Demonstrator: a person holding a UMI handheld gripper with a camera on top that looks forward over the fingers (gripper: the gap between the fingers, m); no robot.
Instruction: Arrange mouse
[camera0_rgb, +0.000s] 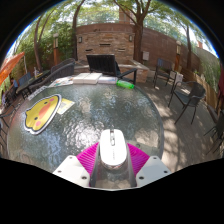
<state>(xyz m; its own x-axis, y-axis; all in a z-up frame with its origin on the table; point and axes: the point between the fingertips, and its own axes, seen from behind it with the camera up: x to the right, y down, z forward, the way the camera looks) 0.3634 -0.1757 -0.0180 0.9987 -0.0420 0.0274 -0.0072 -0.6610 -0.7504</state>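
Note:
A white computer mouse (113, 146) with a grey wheel sits lengthwise between my gripper's (113, 152) two fingers. Both pink pads (89, 157) press against its sides, so the gripper is shut on it. The mouse is over the near part of a round glass table (90, 125); I cannot see whether it rests on the glass or hangs just above it. A yellow and orange mouse pad (41, 113) lies on the table, ahead of the fingers and to the left, with a white sheet (63, 102) beside it.
A green object (125, 85) lies at the table's far edge. Dark metal chairs (189, 98) stand to the right on the paving. A brick fireplace (105, 42) and benches lie beyond the table, under trees.

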